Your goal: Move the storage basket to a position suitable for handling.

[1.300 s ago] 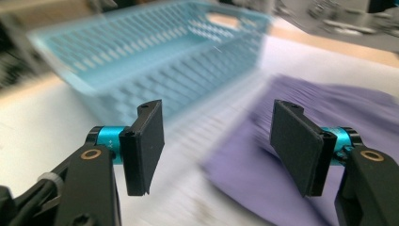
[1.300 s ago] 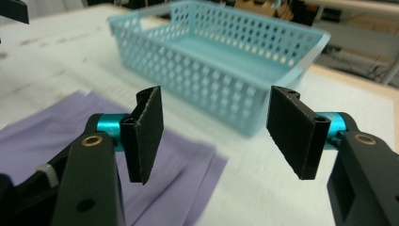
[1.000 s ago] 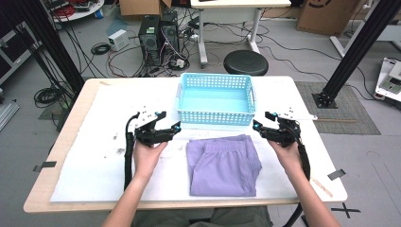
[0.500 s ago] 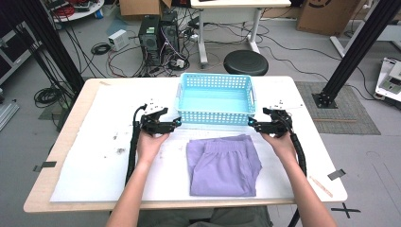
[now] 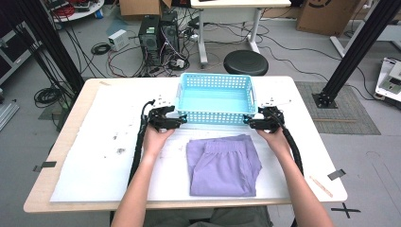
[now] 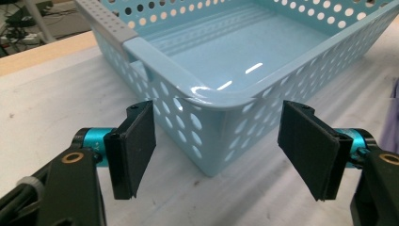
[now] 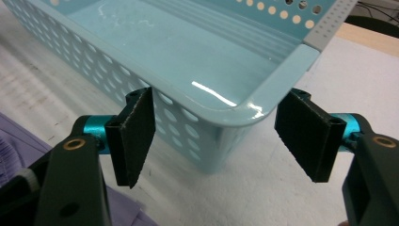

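Observation:
A light-blue perforated basket (image 5: 215, 117) stands empty at the back middle of the white-covered table. A folded purple garment (image 5: 223, 163) lies flat just in front of it. My left gripper (image 5: 182, 120) is at the basket's near left corner; in the left gripper view that corner (image 6: 207, 136) sits between the open pads (image 6: 139, 141) without touching them. My right gripper (image 5: 248, 122) is at the near right corner. Its jaws have just been closing, and the corner (image 7: 188, 136) stands between the pads (image 7: 306, 136), which are still apart from it.
The white sheet (image 5: 104, 161) covers most of the wooden table. Behind the table are a black stool (image 5: 245, 61), computer towers (image 5: 158, 30) and floor cables. Black frame posts (image 5: 357, 47) stand at both sides. A wooden stick (image 5: 320, 186) lies near the right front edge.
Both hands have moved forward and slightly inward, from beside the garment's top edge to the basket's two near corners. The basket and the garment have not moved.

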